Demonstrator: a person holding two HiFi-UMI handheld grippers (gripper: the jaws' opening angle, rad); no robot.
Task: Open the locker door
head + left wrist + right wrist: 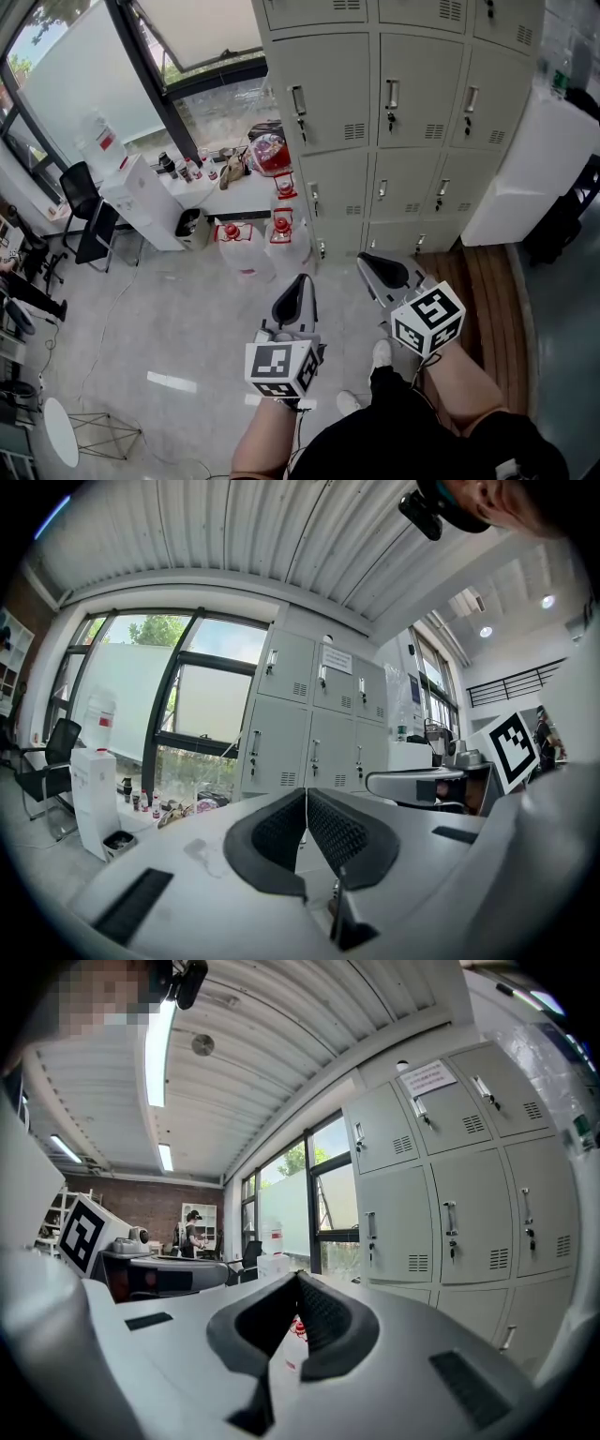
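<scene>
A bank of pale grey lockers [394, 112] stands ahead, every door closed, each with a vertical handle such as the handle [392, 94] of the middle door. My left gripper [299, 283] is held out well short of the lockers, its black pads pressed together with nothing between them. My right gripper [370, 262] floats beside it, a little nearer the lockers, also shut and empty. In the left gripper view the left gripper [306, 794] points at the lockers [309, 724]. In the right gripper view the lockers [450, 1194] fill the right side beyond the right gripper [296, 1279].
Water jugs with red caps [281, 230] stand on the floor left of the lockers, beside a white dispenser [141, 202] and a cluttered low shelf [244, 192]. A black office chair [89, 211] is at far left. A white cabinet [534, 169] and wooden flooring [492, 300] lie right.
</scene>
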